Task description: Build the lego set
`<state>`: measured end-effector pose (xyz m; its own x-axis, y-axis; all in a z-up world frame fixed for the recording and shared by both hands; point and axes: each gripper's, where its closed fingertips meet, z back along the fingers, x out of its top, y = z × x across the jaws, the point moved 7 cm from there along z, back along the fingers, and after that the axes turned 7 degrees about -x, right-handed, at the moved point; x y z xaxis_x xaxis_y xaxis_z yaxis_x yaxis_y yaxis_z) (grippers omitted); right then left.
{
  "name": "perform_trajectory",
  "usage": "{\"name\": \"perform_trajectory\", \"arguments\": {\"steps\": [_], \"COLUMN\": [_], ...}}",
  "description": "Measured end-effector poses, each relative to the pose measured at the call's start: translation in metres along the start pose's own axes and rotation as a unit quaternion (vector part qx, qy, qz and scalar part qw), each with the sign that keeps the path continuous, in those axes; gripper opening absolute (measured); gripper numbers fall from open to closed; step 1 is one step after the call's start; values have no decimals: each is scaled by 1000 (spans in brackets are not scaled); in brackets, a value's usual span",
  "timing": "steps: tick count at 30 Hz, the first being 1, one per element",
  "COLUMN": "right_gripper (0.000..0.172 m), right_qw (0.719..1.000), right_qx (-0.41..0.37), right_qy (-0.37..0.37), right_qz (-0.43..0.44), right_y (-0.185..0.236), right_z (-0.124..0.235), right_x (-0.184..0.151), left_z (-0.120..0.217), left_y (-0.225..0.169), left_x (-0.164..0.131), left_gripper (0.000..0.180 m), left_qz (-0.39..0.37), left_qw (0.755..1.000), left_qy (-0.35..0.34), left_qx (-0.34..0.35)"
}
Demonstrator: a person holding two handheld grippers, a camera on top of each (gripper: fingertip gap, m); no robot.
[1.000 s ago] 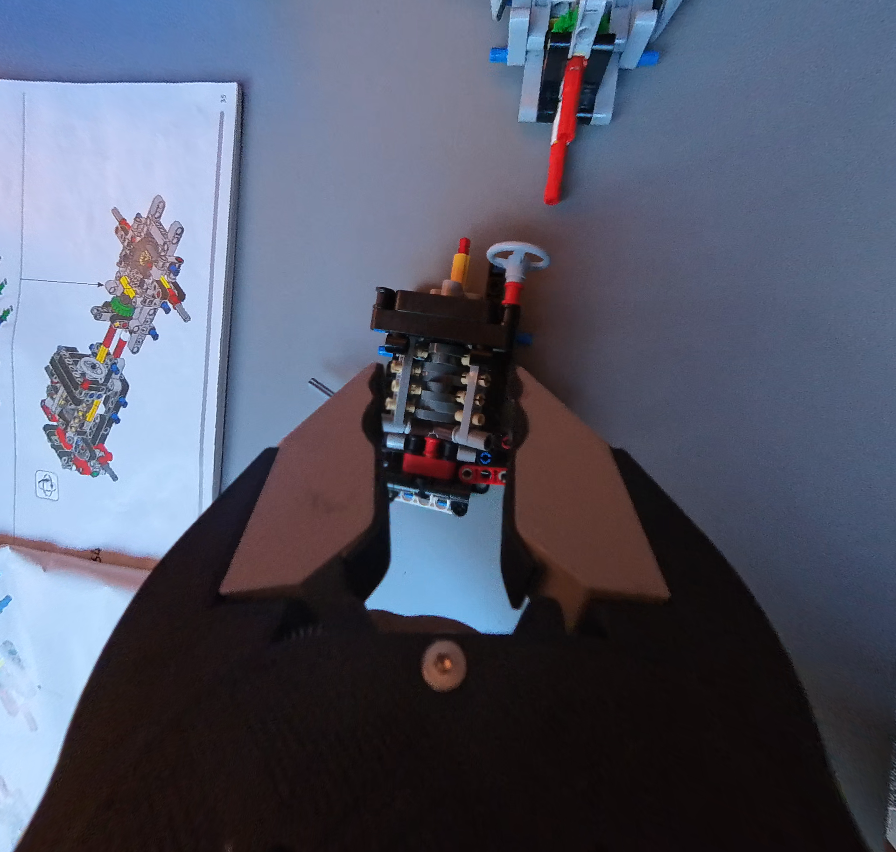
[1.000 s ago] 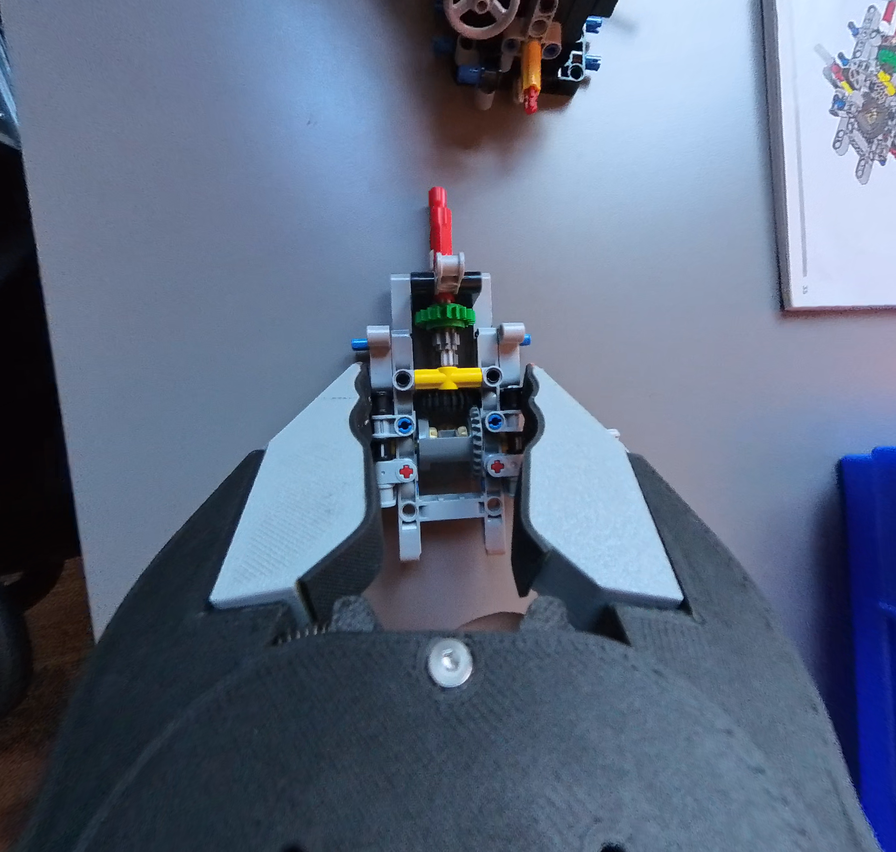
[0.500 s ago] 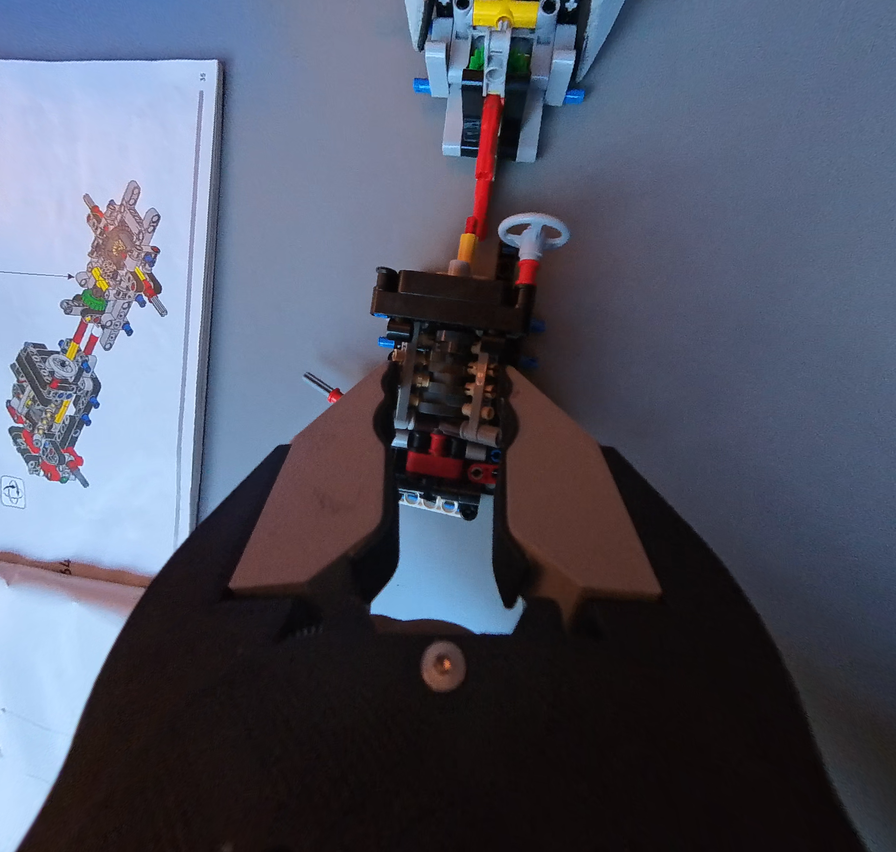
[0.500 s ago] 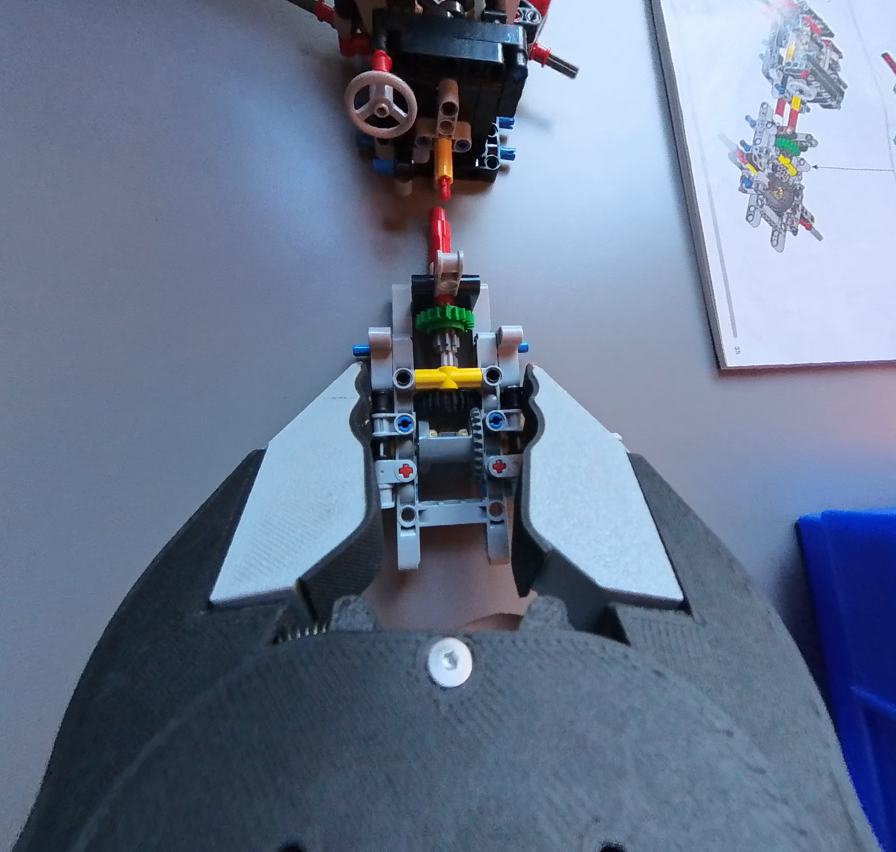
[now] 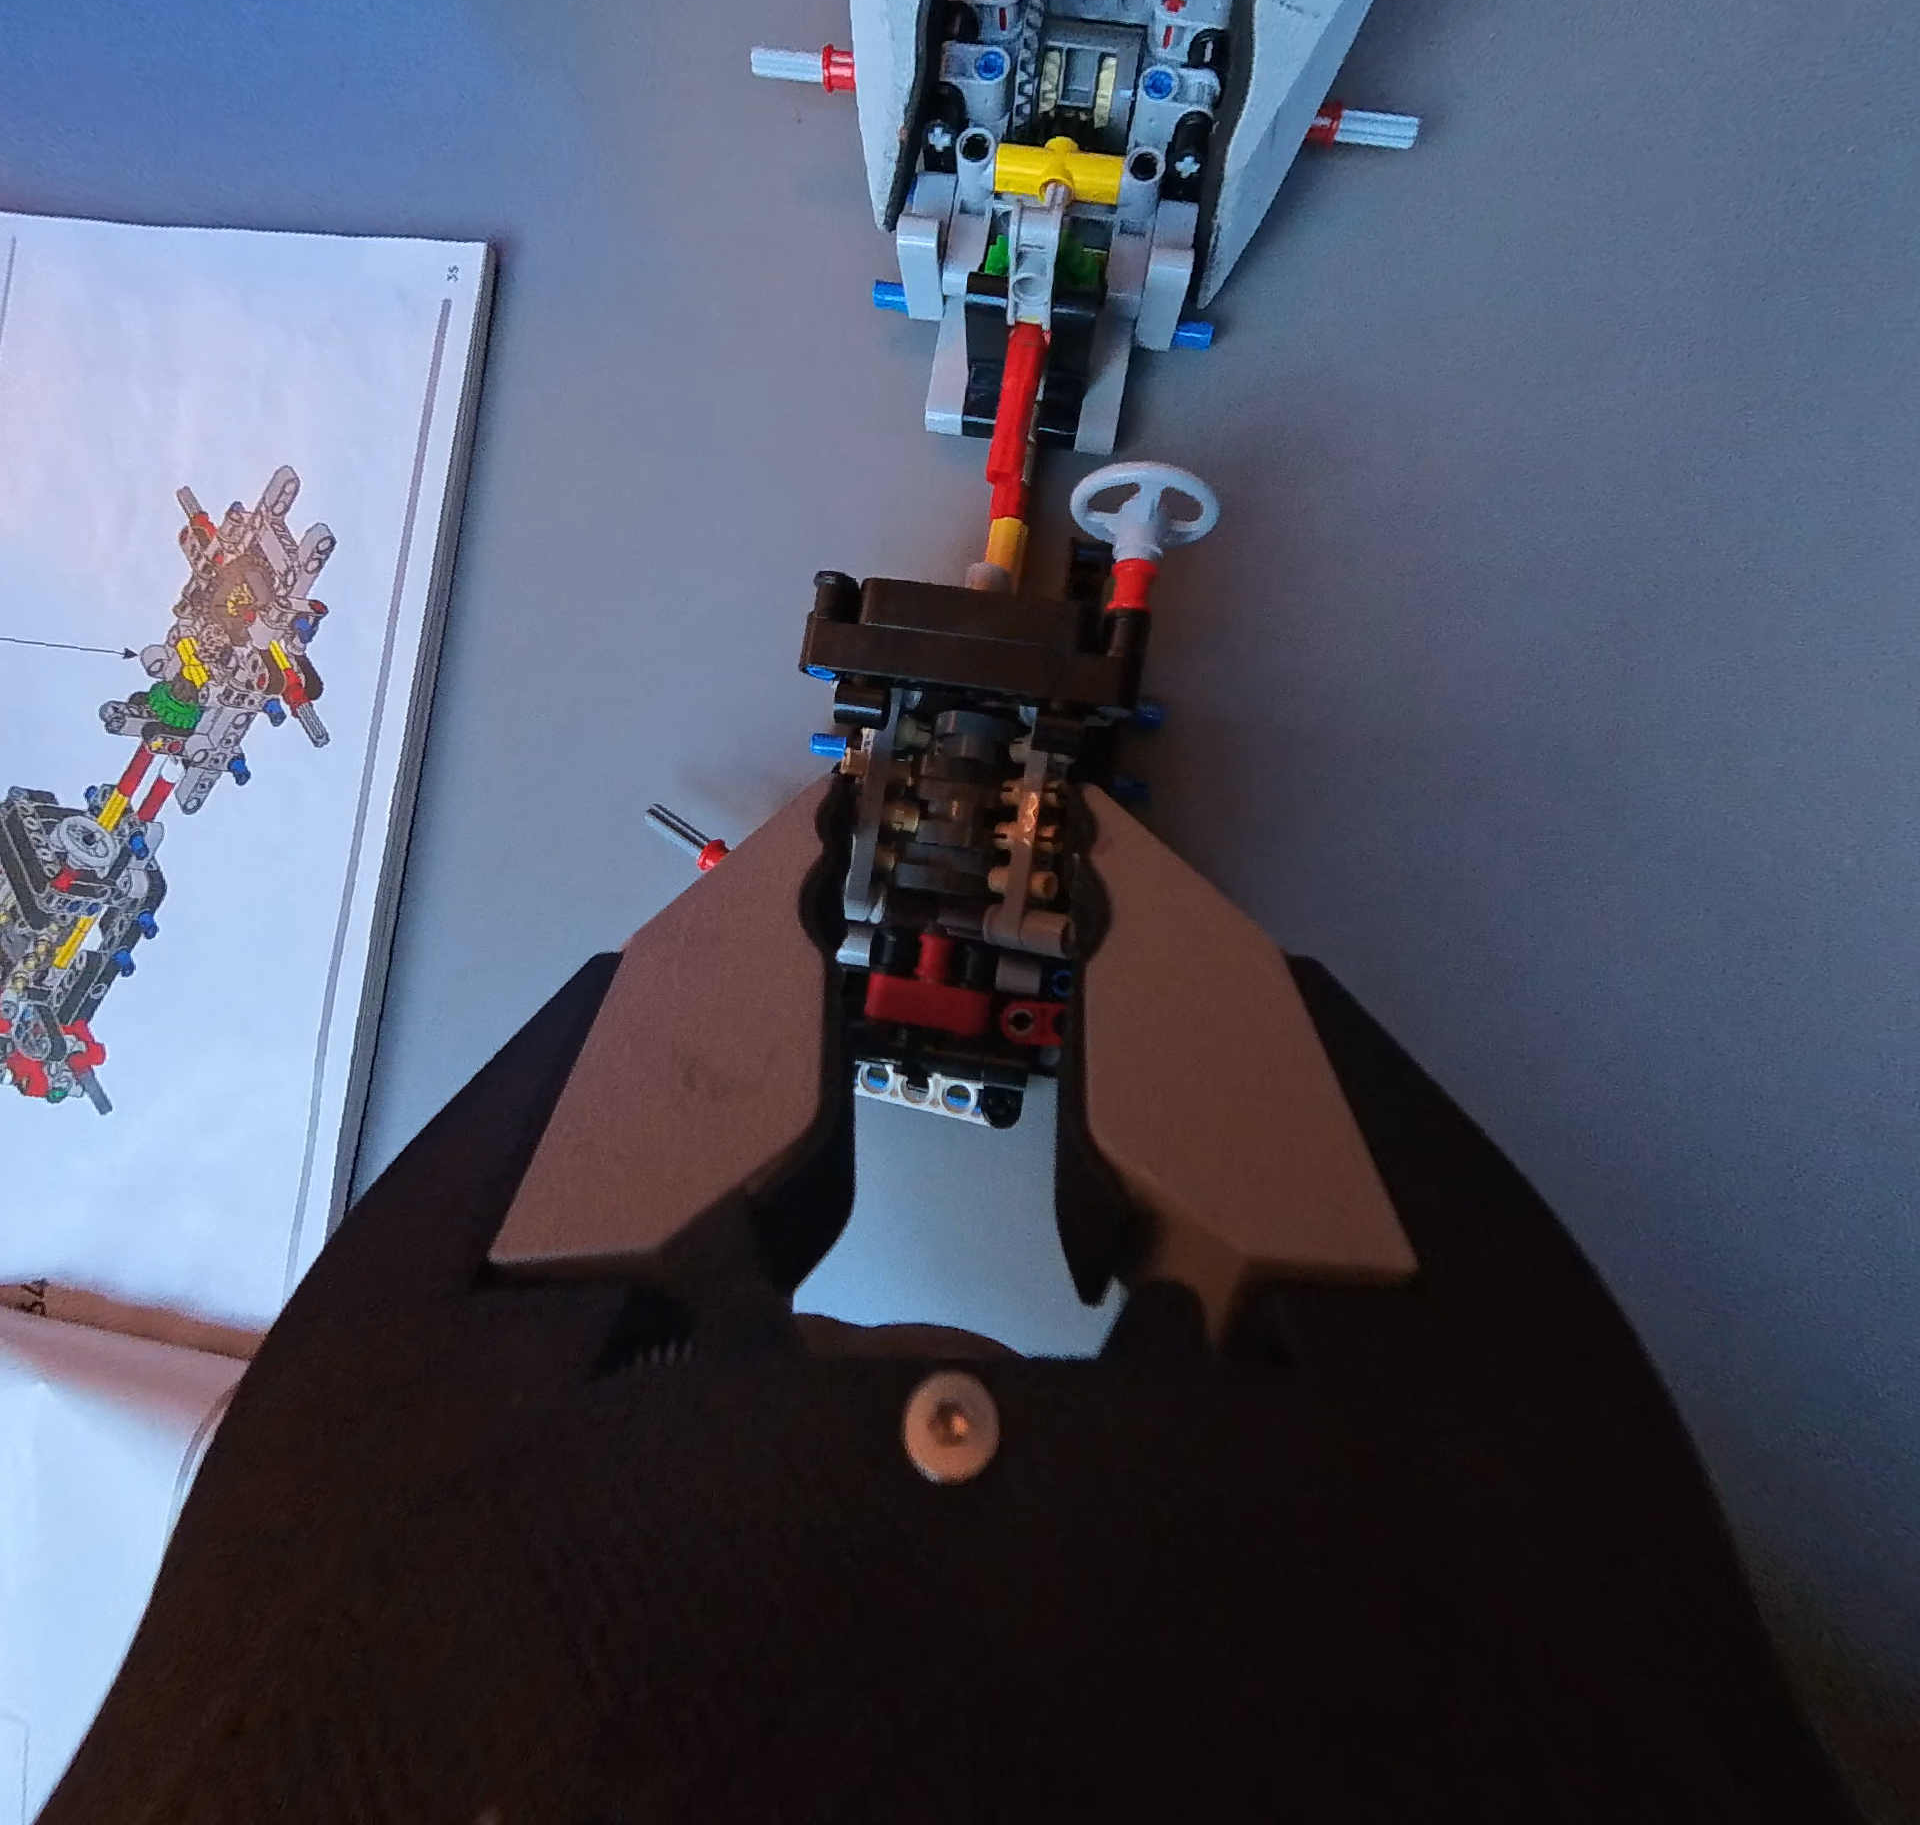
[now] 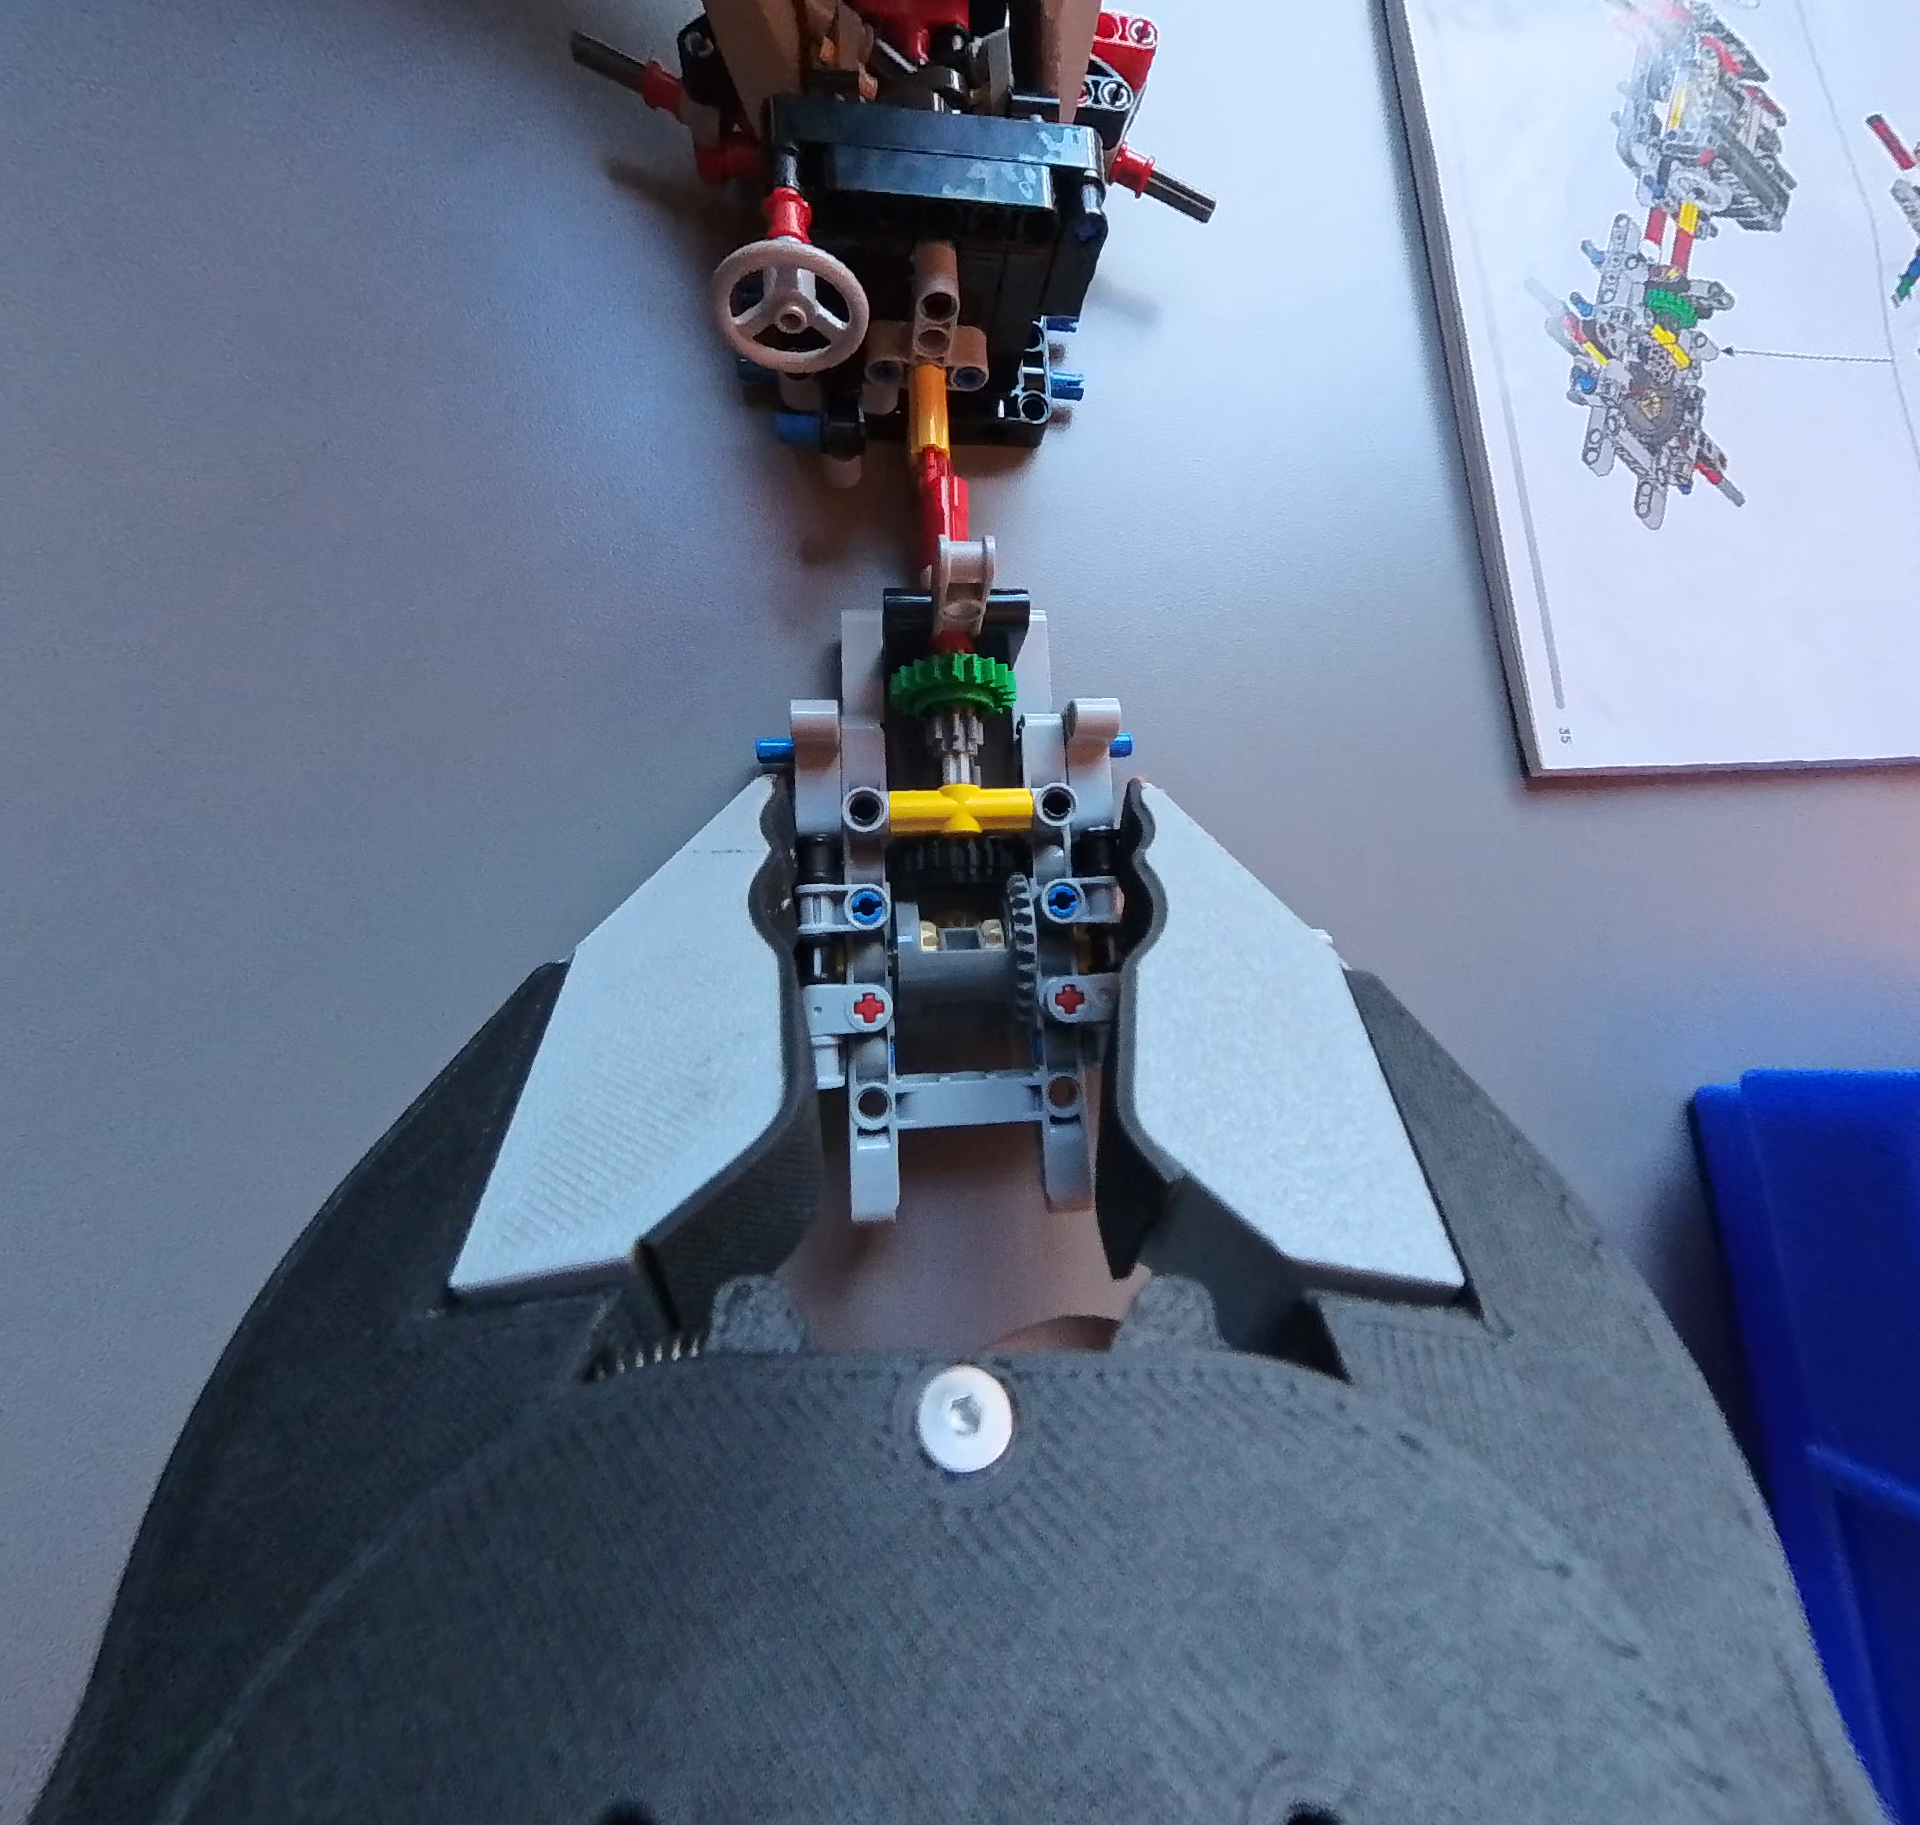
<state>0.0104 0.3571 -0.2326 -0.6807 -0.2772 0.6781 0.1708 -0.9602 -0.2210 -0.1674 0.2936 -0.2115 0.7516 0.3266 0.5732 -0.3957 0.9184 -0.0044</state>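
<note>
Pinching a black brick-built block (image 5: 966,840) between its brown fingers (image 5: 717,1006), the left gripper (image 5: 961,840) meets the right gripper (image 6: 956,902), clamped on a grey geared frame (image 6: 956,944) above the grey table (image 6: 312,528). Both look light, rigid, yet prone to popping apart; gripping the flat side beams seems safest.

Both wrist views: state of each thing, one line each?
left gripper: jaws shut on the black brick assembly.
right gripper: jaws shut on the grey gear assembly.
red axle: sticks out of the grey assembly, tip at the yellow connector.
instruction booklet: open, flat on the table.
blue bin: mostly out of view.
</note>
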Motion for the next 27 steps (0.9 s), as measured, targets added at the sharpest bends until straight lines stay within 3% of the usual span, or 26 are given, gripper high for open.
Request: {"name": "perform_trajectory", "arguments": {"steps": [27], "right_gripper": [60], "right_qw": [999], "right_qx": [11], "right_qy": [8], "right_qz": [-30], "right_y": [0], "right_z": [-1], "right_x": [1], "left_z": [-1], "left_y": [1], "left_x": [-2], "left_gripper": [38], "left_qz": [27], "left_qw": [999], "left_qy": [-21], "left_qx": [9]}}
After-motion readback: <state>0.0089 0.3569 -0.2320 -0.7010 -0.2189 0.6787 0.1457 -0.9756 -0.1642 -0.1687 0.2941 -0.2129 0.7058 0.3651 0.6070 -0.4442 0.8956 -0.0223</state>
